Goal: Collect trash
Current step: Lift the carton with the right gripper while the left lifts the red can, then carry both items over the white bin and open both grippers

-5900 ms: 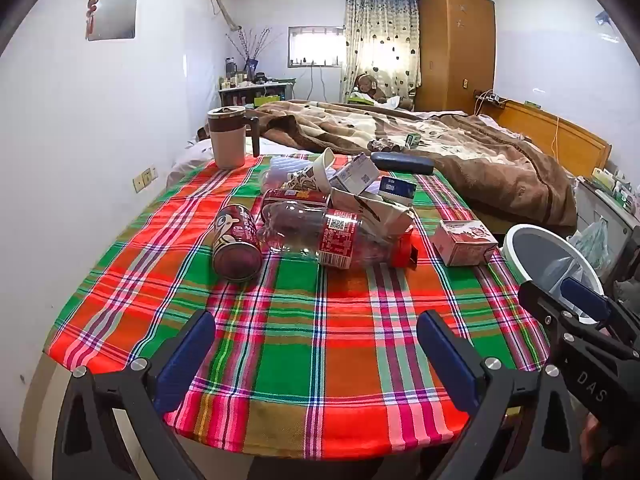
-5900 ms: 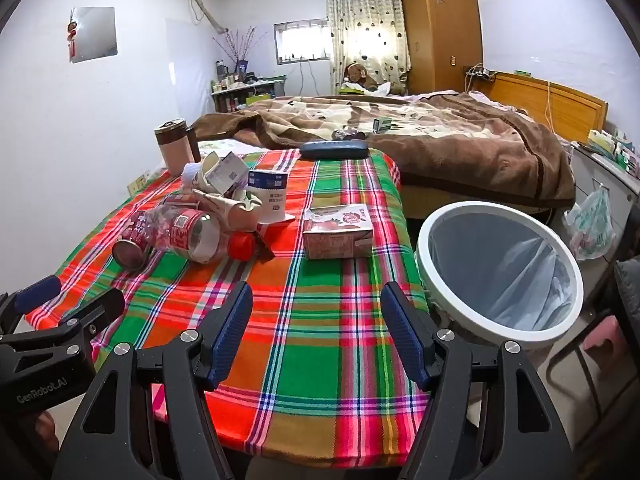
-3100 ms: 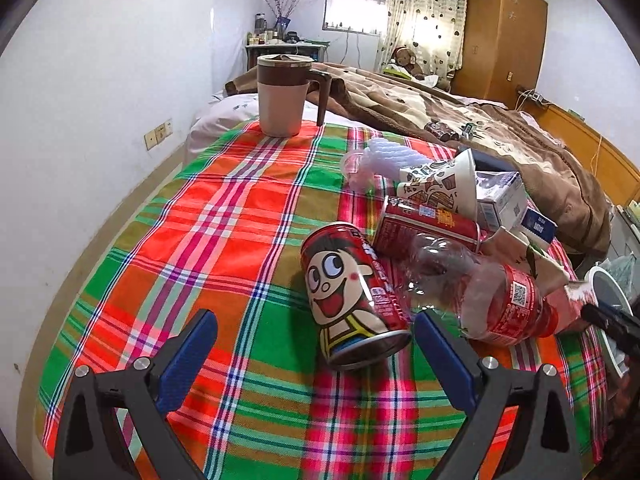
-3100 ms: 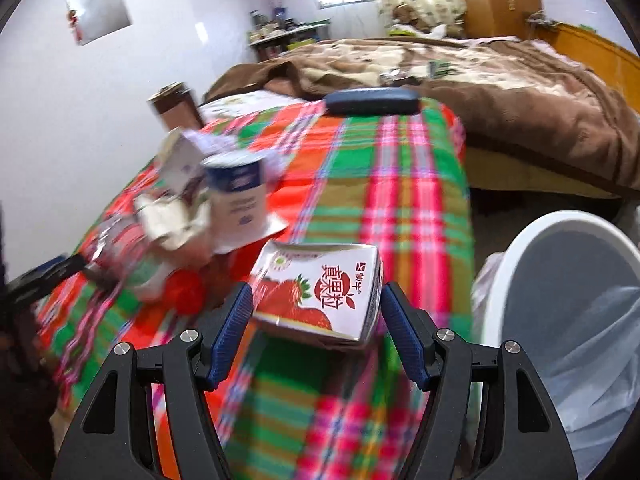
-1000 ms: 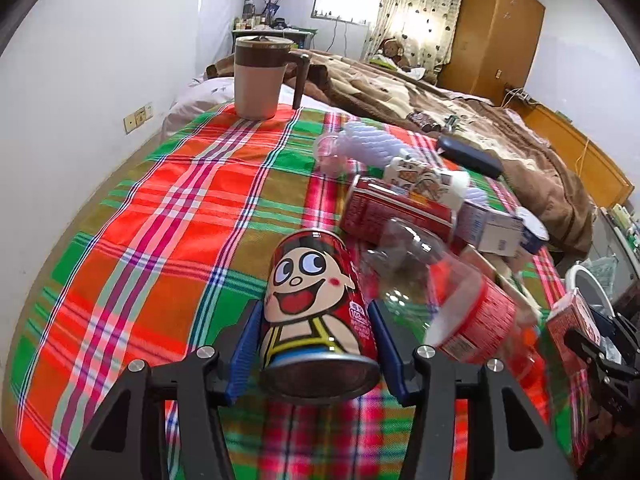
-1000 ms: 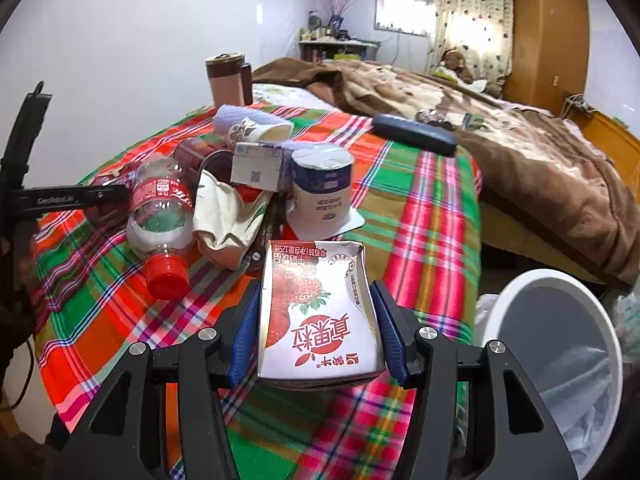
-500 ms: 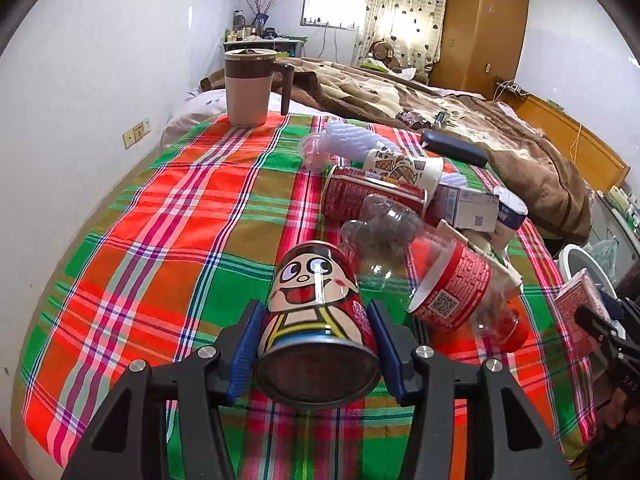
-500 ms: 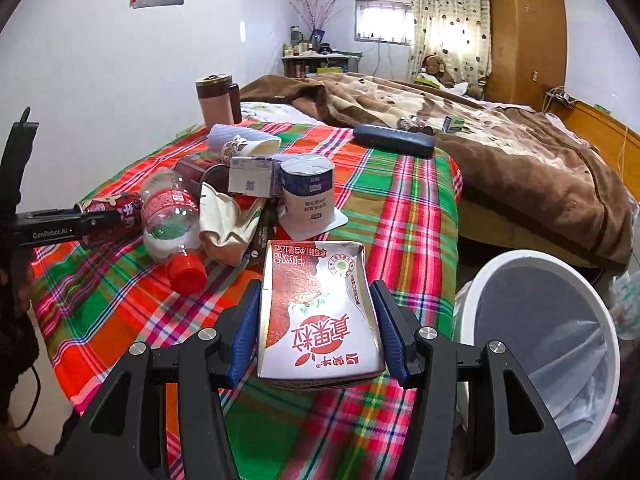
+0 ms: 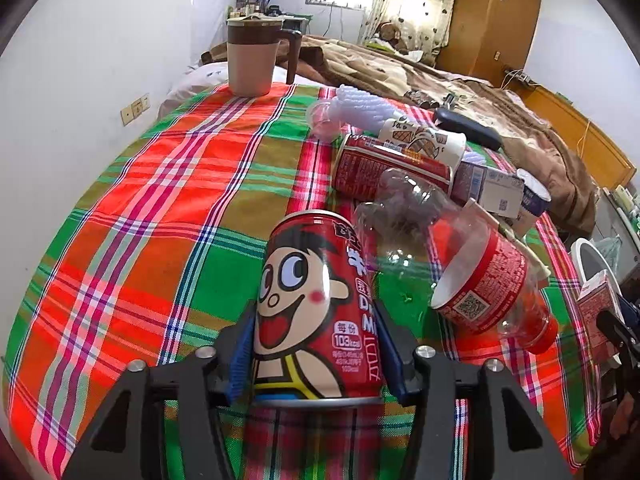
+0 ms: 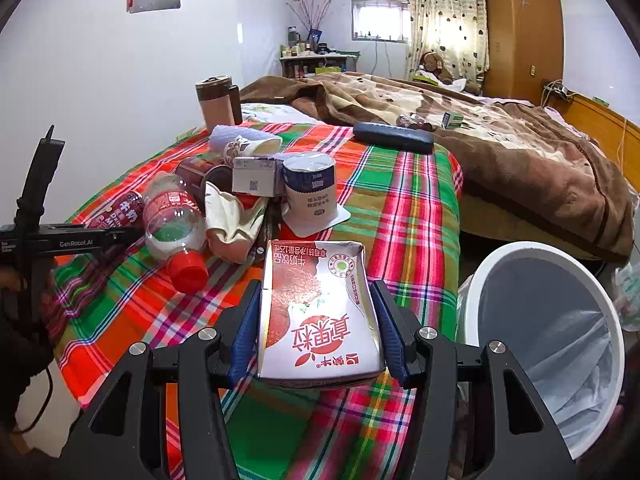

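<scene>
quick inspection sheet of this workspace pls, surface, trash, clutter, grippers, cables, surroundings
surface: table under a plaid cloth, trash piled toward its right side.
job's things: cartoon can and milk carton both gripped; plastic bottle, second red can, paper cup and yogurt cup lie in the pile; lined white bin beside the table.
clutter: lidded mug, dark case.
grippers: left gripper shut on the can; right gripper shut on the carton.
cables: a dark cord near the left gripper's handle.
surroundings: bed with brown blanket, wardrobe, curtained window.
</scene>
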Tool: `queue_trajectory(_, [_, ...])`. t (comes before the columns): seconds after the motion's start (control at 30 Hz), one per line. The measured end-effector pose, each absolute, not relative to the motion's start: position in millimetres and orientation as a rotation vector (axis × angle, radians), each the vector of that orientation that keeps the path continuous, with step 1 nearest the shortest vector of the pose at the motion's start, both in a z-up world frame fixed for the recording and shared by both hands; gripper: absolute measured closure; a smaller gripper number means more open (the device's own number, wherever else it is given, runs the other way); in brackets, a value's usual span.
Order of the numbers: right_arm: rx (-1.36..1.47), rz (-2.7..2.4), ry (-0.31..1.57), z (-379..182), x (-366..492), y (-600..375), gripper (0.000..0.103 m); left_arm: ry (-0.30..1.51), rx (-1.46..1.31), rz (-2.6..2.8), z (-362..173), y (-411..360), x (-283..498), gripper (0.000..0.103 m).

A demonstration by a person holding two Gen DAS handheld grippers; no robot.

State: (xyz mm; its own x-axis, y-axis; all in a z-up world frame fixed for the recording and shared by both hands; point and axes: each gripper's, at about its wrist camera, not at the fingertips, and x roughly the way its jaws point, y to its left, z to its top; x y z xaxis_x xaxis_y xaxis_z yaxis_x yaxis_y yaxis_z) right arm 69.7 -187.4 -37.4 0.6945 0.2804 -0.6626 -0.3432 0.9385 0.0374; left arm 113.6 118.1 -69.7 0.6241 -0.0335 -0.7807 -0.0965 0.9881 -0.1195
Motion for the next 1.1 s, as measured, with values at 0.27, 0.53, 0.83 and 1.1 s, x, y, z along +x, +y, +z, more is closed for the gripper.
queue_trajectory(0.27, [-0.063,0.346,0.714,-35,67,-196,0.048,0.834,-0.137,0.034,-47,109,96,0.051])
queue_trajectory(0.53, [-0.017,0.31,0.693,-27,64,-219,0.048,0.768,-0.095,-0.072,-8,67,84,0.051])
queue_trajectory(0.83, [0.01,0.207,0.677,-18,62,-258,0.048,0.762,-0.022,-0.248,4,-14,91,0.051])
queue_trajectory(1.1, [0.055,0.061,0.672,-14,62,-304,0.048,0.77,0.021,-0.434,4,-96,102,0.051])
